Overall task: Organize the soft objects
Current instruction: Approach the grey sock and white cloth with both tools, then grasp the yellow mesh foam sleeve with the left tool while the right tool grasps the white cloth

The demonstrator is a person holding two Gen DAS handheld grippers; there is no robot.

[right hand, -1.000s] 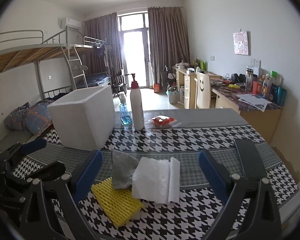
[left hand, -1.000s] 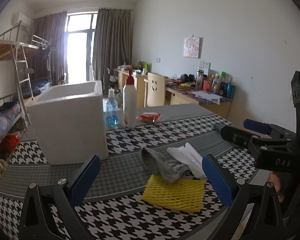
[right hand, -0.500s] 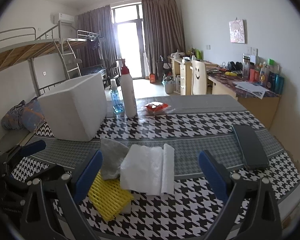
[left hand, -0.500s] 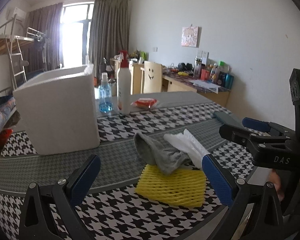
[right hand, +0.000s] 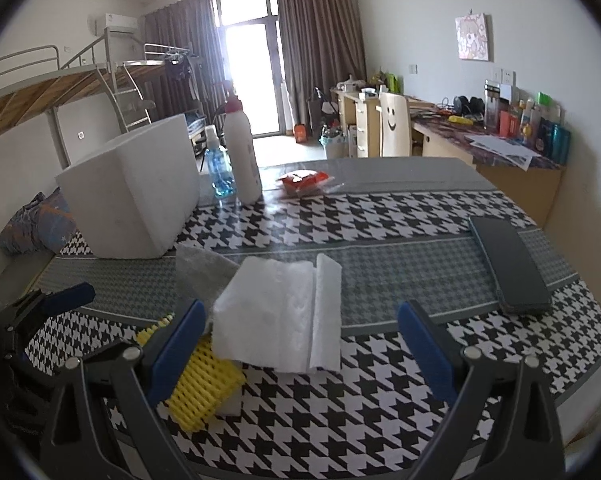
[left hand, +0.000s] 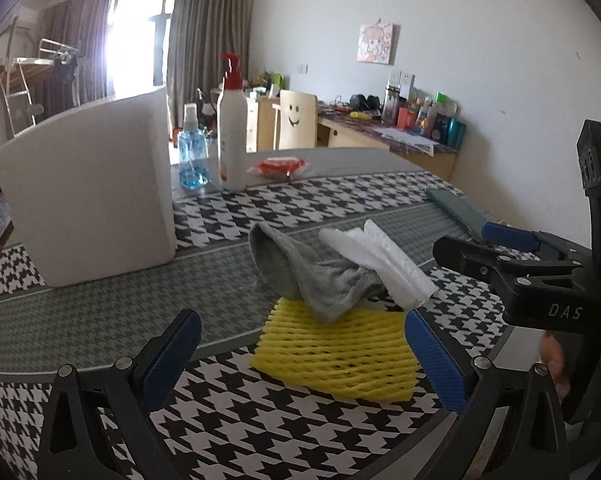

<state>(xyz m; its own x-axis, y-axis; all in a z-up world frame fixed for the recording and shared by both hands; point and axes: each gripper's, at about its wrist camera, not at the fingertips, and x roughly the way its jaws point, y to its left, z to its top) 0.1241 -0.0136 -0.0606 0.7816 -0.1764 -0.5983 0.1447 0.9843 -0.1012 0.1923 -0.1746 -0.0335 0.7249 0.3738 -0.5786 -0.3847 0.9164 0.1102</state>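
A yellow foam net (left hand: 336, 350) (right hand: 202, 380) lies near the table's front edge. A grey cloth (left hand: 312, 272) (right hand: 200, 274) is draped over its far side, and a folded white tissue (left hand: 384, 260) (right hand: 282, 312) rests against the cloth. My left gripper (left hand: 300, 360) is open, its blue pads straddling the net from the near side. The right gripper (right hand: 300, 356) (left hand: 496, 240) is open just in front of the tissue, nothing between its fingers. A white foam box (left hand: 88, 192) (right hand: 134, 192) stands at the left of the table.
Behind the pile stand a white pump bottle (left hand: 232, 132) (right hand: 242, 152), a blue spray bottle (left hand: 192, 152) (right hand: 218, 164) and a red packet (left hand: 278, 168) (right hand: 304, 182). A dark phone (right hand: 508, 264) (left hand: 456, 212) lies at the right. The houndstooth tablecloth (right hand: 380, 216) covers the table.
Both grippers have come lower and closer to the pile of soft things. Both stay open and nothing has been picked up.
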